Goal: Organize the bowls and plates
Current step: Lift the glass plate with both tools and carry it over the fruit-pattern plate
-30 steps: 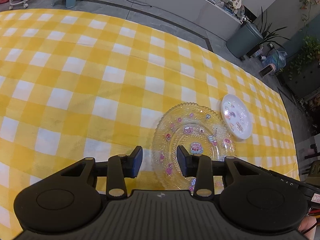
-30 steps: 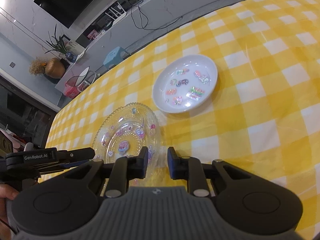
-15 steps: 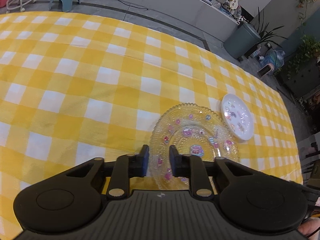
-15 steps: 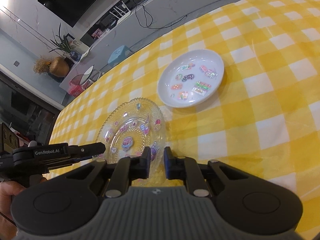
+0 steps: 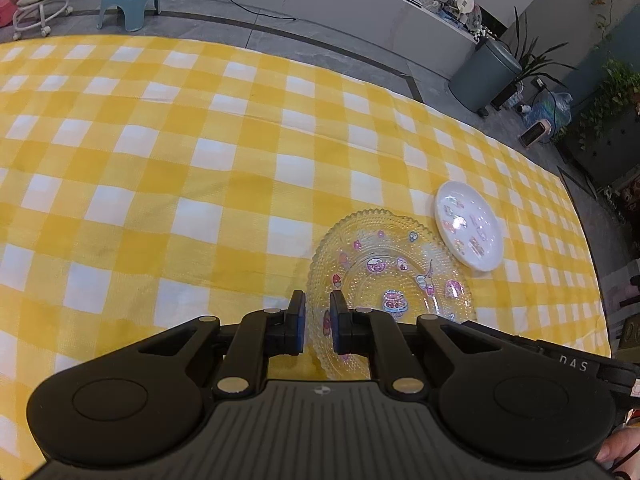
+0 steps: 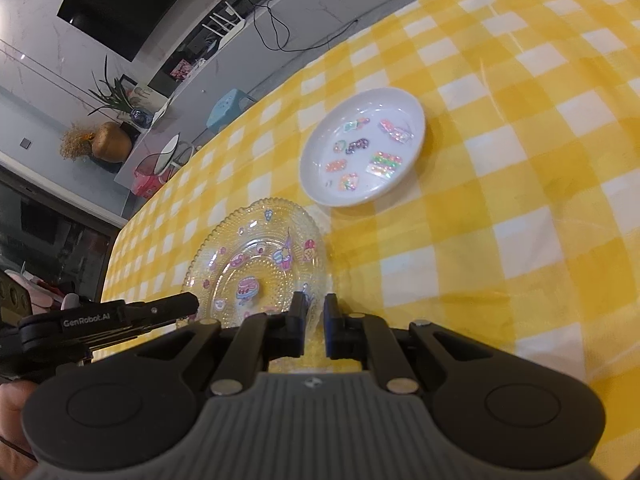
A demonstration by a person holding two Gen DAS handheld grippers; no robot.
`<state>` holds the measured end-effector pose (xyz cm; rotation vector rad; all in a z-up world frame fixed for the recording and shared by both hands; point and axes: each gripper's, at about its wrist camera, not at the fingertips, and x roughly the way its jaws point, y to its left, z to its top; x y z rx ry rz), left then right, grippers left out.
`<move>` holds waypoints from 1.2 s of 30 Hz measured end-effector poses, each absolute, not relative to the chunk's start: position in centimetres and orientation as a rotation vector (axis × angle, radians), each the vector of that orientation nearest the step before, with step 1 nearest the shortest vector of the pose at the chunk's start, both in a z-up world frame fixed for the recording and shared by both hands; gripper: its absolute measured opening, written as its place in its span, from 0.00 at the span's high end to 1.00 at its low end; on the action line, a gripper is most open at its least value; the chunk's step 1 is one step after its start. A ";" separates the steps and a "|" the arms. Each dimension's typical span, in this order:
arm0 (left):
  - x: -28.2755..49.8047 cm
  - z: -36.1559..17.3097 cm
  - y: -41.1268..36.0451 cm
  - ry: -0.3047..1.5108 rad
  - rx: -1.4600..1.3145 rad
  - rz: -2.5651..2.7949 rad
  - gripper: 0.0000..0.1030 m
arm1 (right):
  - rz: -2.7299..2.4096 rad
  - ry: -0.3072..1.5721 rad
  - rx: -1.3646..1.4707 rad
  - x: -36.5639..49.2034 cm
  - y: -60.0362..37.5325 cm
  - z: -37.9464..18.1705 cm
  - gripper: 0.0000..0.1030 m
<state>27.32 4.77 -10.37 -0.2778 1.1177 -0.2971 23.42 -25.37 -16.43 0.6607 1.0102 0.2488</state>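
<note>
Resting on the yellow-and-white checked cloth (image 5: 200, 184) that covers the tabletop, a clear glass plate (image 5: 394, 276) with a beaded, scalloped rim and small cartoon stickers sits between the two grippers. The left gripper (image 5: 317, 326) comes in at the plate's near-left edge; its jaws are closing to a narrow gap with the glass rim standing between the blue pads, and the pads appear to be on the rim. The right gripper (image 6: 315, 326) meets the same plate (image 6: 256, 264) at its opposite near edge, jaws drawn almost together with the thin rim caught between them. In the right wrist view the left gripper's black body, lettered in white, reaches in from the left at the plate's edge, with the person's hand (image 6: 14, 420) behind it. Just beyond the glass plate lies a white plate (image 6: 362, 146) carrying glittery stickers; the two are very close, though I cannot tell whether their rims touch. Past the tabletop, on the grey floor, stand a light blue plastic stool (image 5: 130, 0), a grey bin (image 5: 484, 80) and some potted plants (image 5: 612, 84).
</note>
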 end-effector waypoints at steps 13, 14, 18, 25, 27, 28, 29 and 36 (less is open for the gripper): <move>25.2 -5.3 2.6 1.076 -0.202 -0.306 0.87 | 0.269 0.964 0.712 20.8 -27.1 -13.8 0.93; 25.0 -4.7 2.4 1.069 -0.197 -0.309 0.87 | 0.269 0.963 0.720 20.5 -27.2 -13.5 0.93; 23.6 -3.6 1.2 1.063 -0.196 -0.304 0.87 | 0.265 0.958 0.735 19.1 -28.2 -12.5 0.93; 19.7 -2.9 -1.1 1.070 -0.253 -0.301 0.87 | 0.245 0.990 0.705 15.8 -30.6 -10.8 0.92; 18.4 -2.5 -2.1 1.073 -0.261 -0.307 0.87 | 0.235 1.000 0.718 14.4 -31.9 -10.5 0.92; 17.7 -2.4 -2.6 1.070 -0.269 -0.318 0.87 | 0.230 1.008 0.716 13.7 -32.6 -10.3 0.92; 17.0 -2.2 -3.2 1.071 -0.278 -0.326 0.87 | 0.222 1.016 0.716 12.8 -33.2 -10.1 0.92; 11.0 -3.3 -7.9 1.086 -0.308 -0.365 0.87 | 0.142 1.071 0.658 6.9 -37.7 -8.7 0.91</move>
